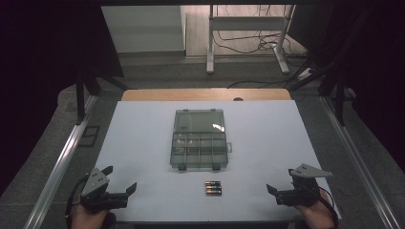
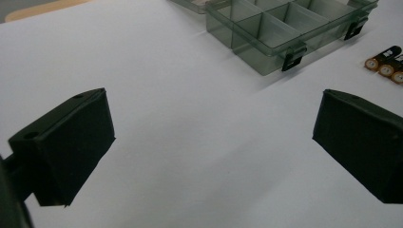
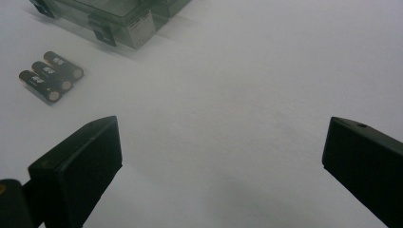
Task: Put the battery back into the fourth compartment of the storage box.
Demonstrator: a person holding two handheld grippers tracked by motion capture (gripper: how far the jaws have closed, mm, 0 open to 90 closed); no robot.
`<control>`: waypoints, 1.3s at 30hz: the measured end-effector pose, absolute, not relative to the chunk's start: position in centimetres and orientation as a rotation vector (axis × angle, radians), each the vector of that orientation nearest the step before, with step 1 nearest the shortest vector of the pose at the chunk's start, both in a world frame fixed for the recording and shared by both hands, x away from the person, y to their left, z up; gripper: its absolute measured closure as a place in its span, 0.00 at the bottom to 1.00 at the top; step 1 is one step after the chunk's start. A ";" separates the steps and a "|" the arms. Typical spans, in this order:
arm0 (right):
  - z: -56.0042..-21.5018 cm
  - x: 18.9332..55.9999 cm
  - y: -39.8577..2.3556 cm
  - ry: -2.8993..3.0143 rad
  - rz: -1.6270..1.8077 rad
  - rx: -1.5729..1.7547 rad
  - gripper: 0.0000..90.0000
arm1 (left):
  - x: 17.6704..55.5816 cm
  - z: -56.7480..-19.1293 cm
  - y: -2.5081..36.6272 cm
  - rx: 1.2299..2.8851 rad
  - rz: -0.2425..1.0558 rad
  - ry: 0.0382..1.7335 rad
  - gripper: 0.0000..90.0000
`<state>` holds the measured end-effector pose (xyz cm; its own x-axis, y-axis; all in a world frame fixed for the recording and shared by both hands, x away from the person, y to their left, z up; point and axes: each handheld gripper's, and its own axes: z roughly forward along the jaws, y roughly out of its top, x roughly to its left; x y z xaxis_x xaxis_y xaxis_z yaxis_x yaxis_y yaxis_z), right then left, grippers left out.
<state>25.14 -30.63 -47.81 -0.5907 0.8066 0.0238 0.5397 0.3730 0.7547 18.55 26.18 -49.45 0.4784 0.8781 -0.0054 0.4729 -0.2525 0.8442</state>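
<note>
**Three batteries dead centre, both grippers waiting wide**

The batteries (image 1: 213, 188) lie in a tight row of three on the white table (image 1: 143, 143), side by side and touching, just near of the open compartment box (image 1: 199, 149) and apart from it. In the high view their long axes run left to right across the table, so each one presents its side toward the person, its ends toward the grippers.

Outward now: the right gripper (image 1: 282, 193) sits at the near right edge, jaws spread wide with nothing between them. In its own view the batteries (image 3: 50, 76) lie far and left of the jaws. The left gripper (image 1: 119, 188) mirrors it at the near left, jaws equally wide and empty, with the batteries (image 2: 387, 64) far right in its view.

Judging by the gap, the right gripper looks slightly nearer. Either would need to swing inward toward the middle, and to turn its jaws across the short width of a battery.
</note>
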 end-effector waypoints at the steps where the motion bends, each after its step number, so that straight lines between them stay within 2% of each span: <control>1: -47.8 25.2 -30.6 2.293 1.059 1.178 0.00 | 18.5 -49.5 26.2 1.890 0.608 1.123 0.00; 9: -47.8 25.3 -30.4 2.314 1.049 1.169 0.00 | 18.4 -49.5 26.8 1.854 0.570 1.123 0.01; 39: -48.0 25.8 -28.8 2.385 0.992 1.063 0.00 | 18.5 -49.5 26.6 1.874 0.572 1.120 0.01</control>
<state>25.79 -28.80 -48.03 -0.6587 0.7518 -0.0296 0.5091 0.4744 0.7182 18.47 26.63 -49.51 0.4924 0.8694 -0.0402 0.4771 -0.2310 0.8479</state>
